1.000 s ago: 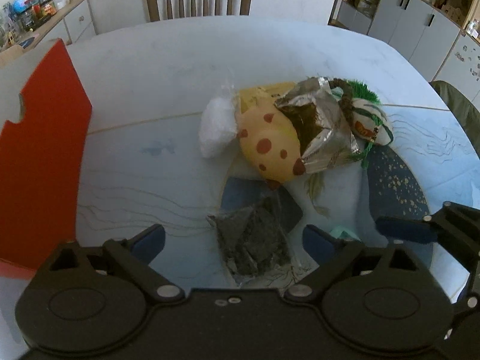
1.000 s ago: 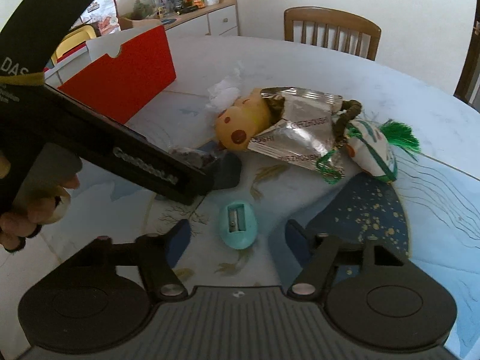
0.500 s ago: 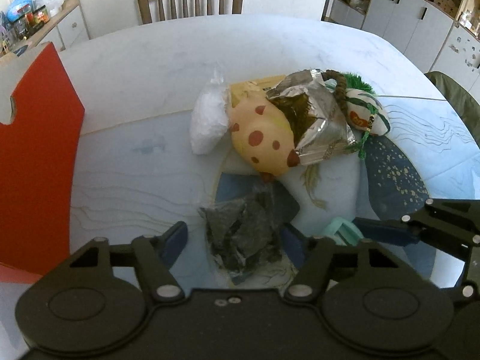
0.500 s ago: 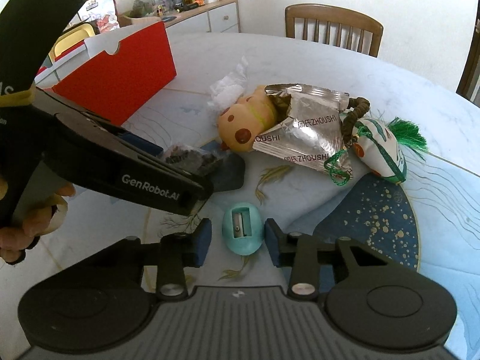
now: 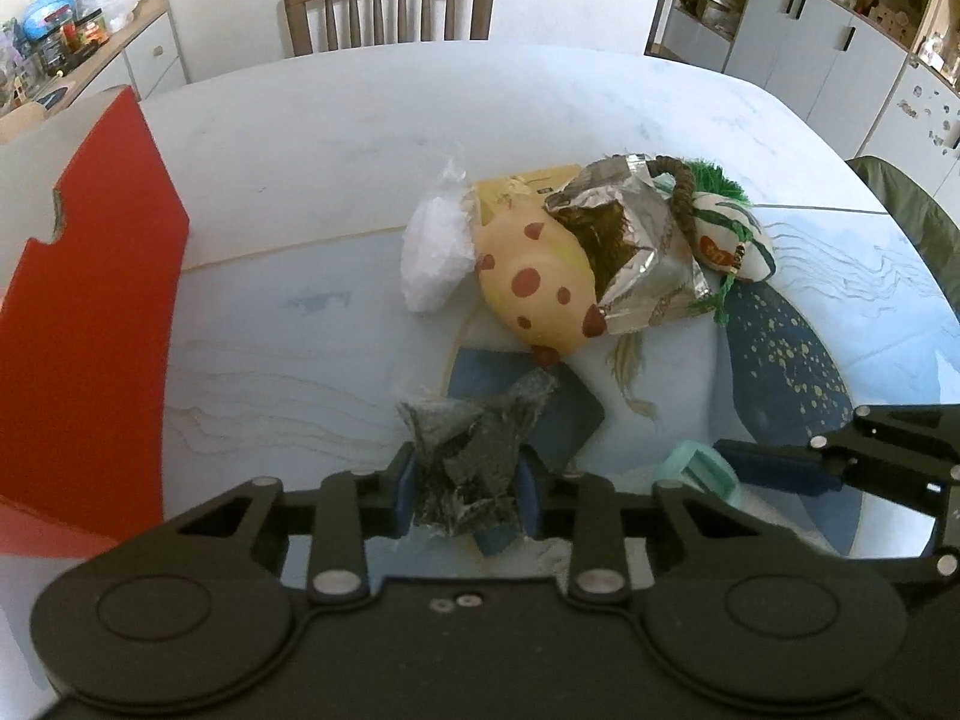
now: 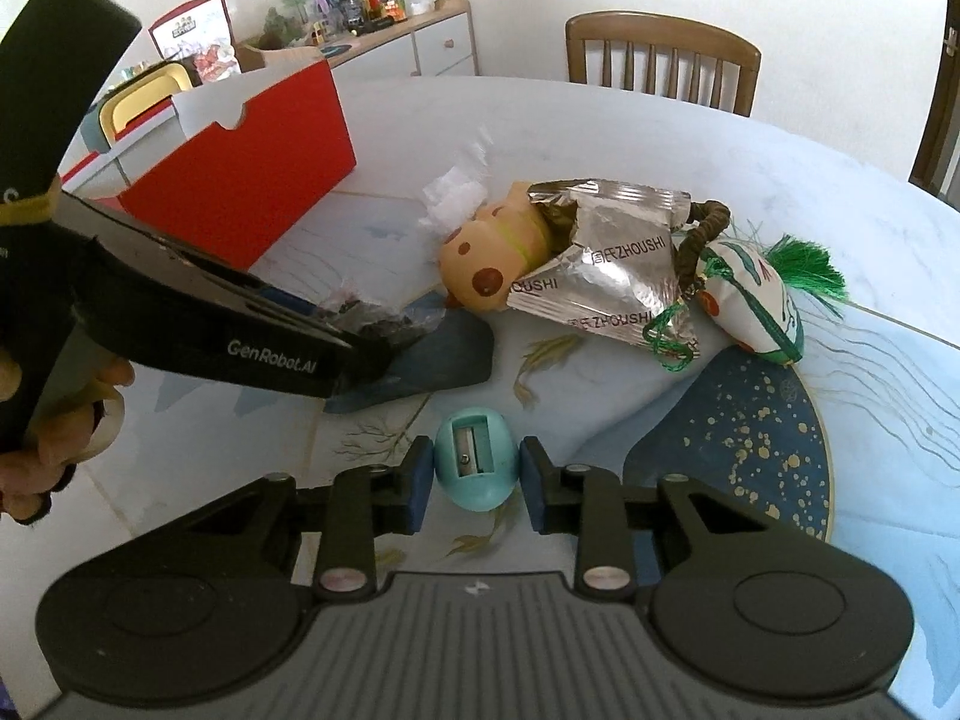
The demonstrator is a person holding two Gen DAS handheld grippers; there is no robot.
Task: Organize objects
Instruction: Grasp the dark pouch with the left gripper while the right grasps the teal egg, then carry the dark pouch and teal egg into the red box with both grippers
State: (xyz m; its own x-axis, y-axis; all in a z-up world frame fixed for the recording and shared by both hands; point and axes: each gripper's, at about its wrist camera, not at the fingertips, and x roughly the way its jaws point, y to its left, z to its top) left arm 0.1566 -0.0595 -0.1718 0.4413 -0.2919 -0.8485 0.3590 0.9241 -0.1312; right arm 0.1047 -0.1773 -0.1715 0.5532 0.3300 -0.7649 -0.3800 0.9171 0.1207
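Marble-patterned table (image 6: 600, 138) carries a foil packet (image 6: 606, 276) printed "ZHOUSHI". Left gripper (image 5: 462, 495), marked "GenRobot.AI", has its jaws clenched on a dark crinkled wrapper (image 5: 474, 456); right gripper (image 6: 475, 480) jaws grasp a teal sharpener (image 6: 475, 465).

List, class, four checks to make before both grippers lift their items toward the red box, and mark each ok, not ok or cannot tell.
1. Left gripper closed on the dark crinkled packet: ok.
2. Right gripper pads against both sides of the teal sharpener: ok.
3. Packet free of the spotted toy: ok, a gap shows.
4. Red box open on top: ok.
5. Room inside the box: cannot tell.
6. Grip firm enough to hold: cannot tell.
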